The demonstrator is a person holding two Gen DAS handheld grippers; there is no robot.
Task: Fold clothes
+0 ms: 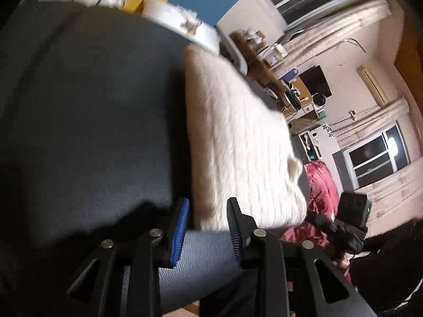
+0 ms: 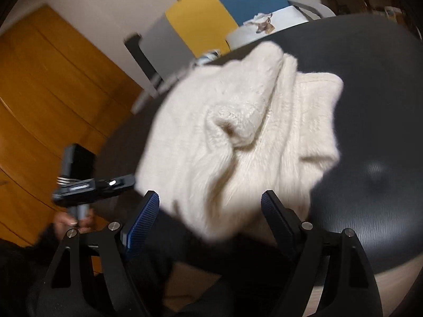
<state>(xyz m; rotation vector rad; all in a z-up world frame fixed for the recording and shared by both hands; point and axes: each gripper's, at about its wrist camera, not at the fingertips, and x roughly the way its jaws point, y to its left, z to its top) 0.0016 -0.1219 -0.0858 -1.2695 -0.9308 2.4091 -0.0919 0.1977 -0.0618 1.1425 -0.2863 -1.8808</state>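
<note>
A cream fluffy knit sweater lies folded into a rough rectangle on a dark table top. In the left wrist view my left gripper is open, with the sweater's near corner just between its blue-padded fingertips. In the right wrist view the sweater shows a sleeve cuff folded on top. My right gripper is wide open, its fingers on either side of the sweater's near edge. Each gripper shows in the other's view: the right gripper body and the left gripper body, held by a hand.
A white round box with a dog picture stands at the table's far side. A red garment is heaped beyond the table. A wooden door and a grey chair stand close by. The table's rounded edge is near.
</note>
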